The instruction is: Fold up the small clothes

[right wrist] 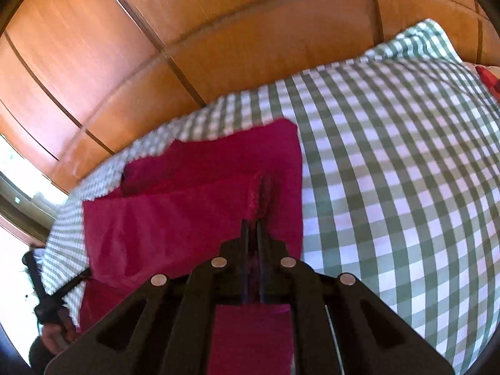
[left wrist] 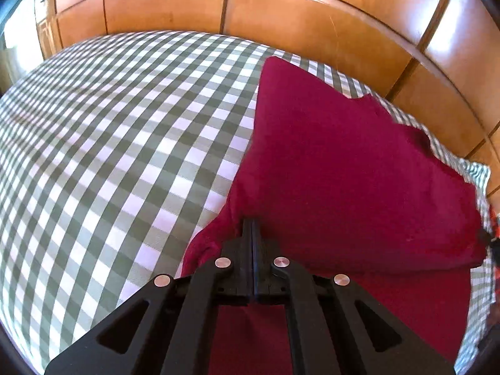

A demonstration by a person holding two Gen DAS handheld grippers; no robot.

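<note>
A dark red garment (left wrist: 343, 168) lies on a green-and-white checked cloth (left wrist: 125, 143). My left gripper (left wrist: 252, 223) is shut on the garment's near left edge, and the cloth rises toward its tips. In the right wrist view the same red garment (right wrist: 193, 193) shows a lifted layer folded over a lower one. My right gripper (right wrist: 253, 223) is shut on the garment's right edge, with a bunched ridge of fabric standing just past its tips. The left gripper shows at the lower left of the right wrist view (right wrist: 47, 300).
The checked cloth (right wrist: 406, 187) covers the whole work surface. Orange-brown wooden panels (left wrist: 297, 22) stand right behind it, also in the right wrist view (right wrist: 125, 47). A bright window area (right wrist: 28, 187) is at the left. Something red and white (right wrist: 489, 78) lies at the far right.
</note>
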